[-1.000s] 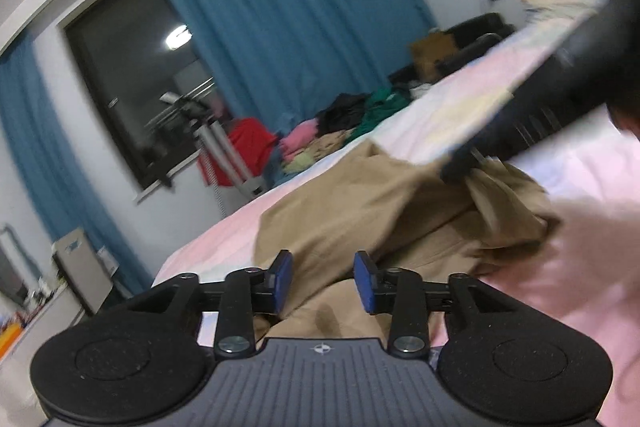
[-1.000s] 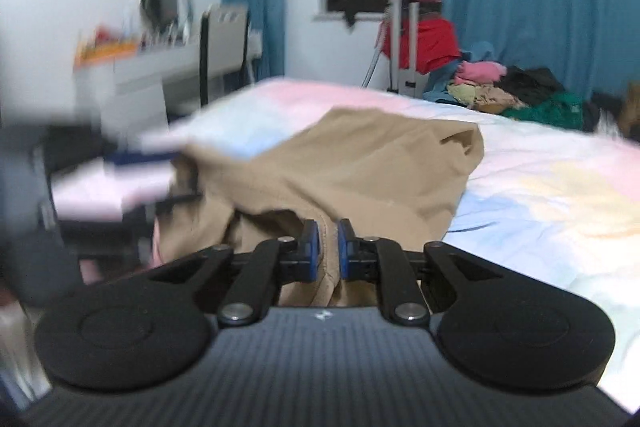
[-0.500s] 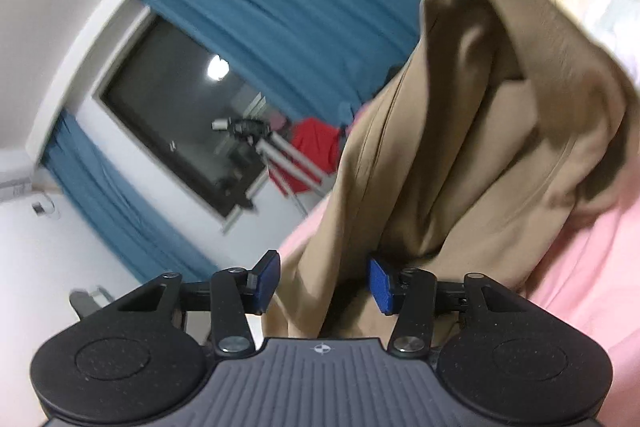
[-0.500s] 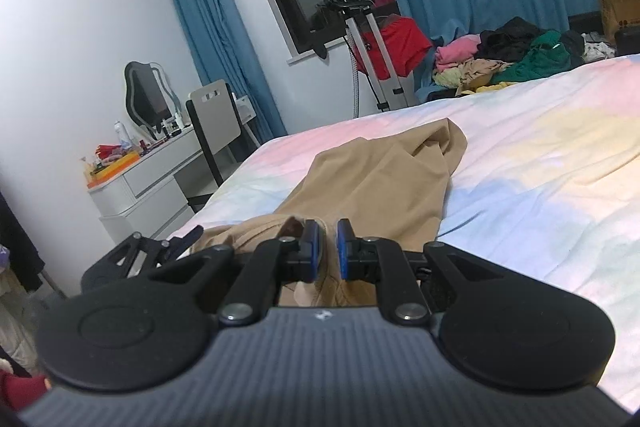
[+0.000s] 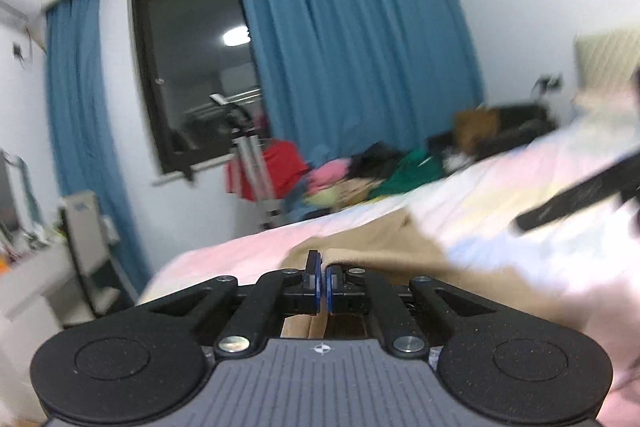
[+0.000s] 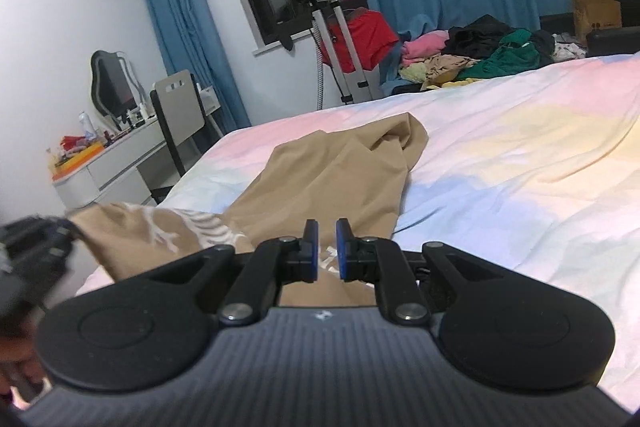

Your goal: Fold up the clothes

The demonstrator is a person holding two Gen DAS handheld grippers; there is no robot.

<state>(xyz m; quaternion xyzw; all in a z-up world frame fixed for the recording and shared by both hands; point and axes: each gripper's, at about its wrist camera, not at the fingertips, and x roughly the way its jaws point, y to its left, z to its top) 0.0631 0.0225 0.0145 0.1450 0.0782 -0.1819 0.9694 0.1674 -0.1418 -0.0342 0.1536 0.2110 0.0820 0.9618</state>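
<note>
Tan garment (image 6: 332,179) sits mid-frame on the bed (image 6: 520,167); left gripper (image 5: 322,277) just snapped closed on its edge, right gripper (image 6: 327,247) pinches it too.

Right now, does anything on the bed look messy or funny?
Yes. The tan garment lies rumpled on the bed, its far end bunched into a lump and a printed part flipped over. It is not folded yet.

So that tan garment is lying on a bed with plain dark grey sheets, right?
Not quite. The tan garment does lie on the bed, but the sheets are pastel, with pink, yellow and pale blue patches. The right wrist view shows this.
</note>
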